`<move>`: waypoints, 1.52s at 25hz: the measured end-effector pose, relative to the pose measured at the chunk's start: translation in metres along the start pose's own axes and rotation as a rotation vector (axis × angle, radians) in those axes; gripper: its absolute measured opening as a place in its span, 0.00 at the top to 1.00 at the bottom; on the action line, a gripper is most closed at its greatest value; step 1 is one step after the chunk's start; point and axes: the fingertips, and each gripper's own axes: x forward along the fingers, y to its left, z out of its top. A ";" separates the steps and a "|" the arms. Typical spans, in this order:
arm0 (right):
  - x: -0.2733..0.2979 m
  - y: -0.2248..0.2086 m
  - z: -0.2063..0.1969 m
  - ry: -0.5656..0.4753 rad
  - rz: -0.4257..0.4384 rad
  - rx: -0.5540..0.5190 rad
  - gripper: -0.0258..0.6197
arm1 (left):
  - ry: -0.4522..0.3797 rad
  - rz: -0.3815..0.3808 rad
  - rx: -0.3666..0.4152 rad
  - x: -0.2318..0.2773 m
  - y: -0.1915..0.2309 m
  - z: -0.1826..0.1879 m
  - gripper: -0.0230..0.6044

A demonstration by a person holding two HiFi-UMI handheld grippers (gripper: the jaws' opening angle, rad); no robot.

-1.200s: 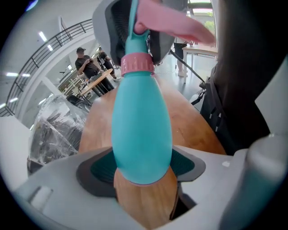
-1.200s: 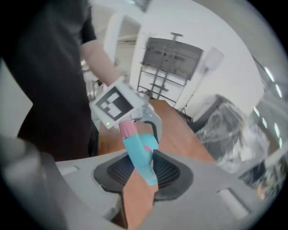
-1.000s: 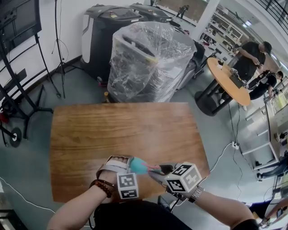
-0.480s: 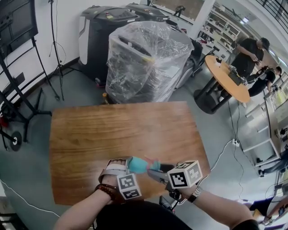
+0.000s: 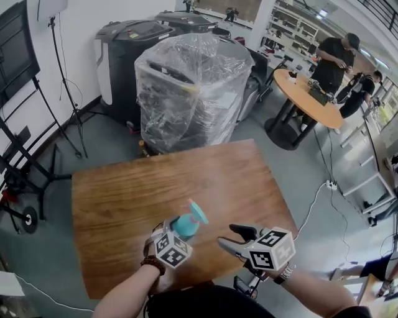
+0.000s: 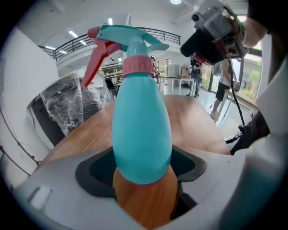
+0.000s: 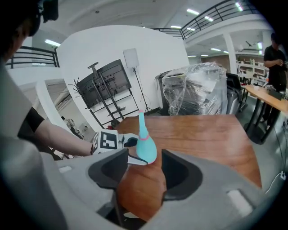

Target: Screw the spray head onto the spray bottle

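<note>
Right gripper (image 7: 144, 173) sits low in frame, jaws opening, only bare table (image 7: 202, 134) showing between them. Just beyond, at centre, the left gripper (image 7: 130, 150) clamps the teal spray bottle (image 7: 147, 150), its spray head (image 7: 141, 120) pointing up. Plastic-wrapped machine (image 7: 198, 87) upper right.

Open-plan lab or workshop hall: grey floor (image 5: 112, 133), a plastic-wrapped machine (image 5: 189, 87) beside dark machines (image 5: 124, 56), a screen on a wheeled stand (image 7: 104, 83), a light stand (image 5: 51, 7), stocked shelving (image 5: 292, 25), a mezzanine railing (image 7: 211, 13) — wooden worktop (image 5: 155, 199), people (image 5: 333, 56) at a round table (image 5: 305, 102).
</note>
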 end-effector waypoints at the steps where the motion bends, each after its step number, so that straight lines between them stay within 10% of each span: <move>1: -0.002 -0.003 -0.003 -0.003 -0.011 -0.002 0.62 | -0.029 -0.003 -0.043 0.003 0.004 0.001 0.34; 5: -0.006 -0.006 -0.016 -0.009 -0.044 -0.001 0.62 | -0.110 0.018 -0.146 0.013 0.026 0.005 0.34; 30: 0.018 -0.001 -0.016 -0.036 -0.049 -0.111 0.63 | -0.141 0.101 -0.162 0.028 0.054 -0.001 0.26; 38: 0.041 0.016 0.004 -0.111 -0.024 -0.143 0.74 | -0.253 0.101 -0.205 -0.061 0.039 0.020 0.59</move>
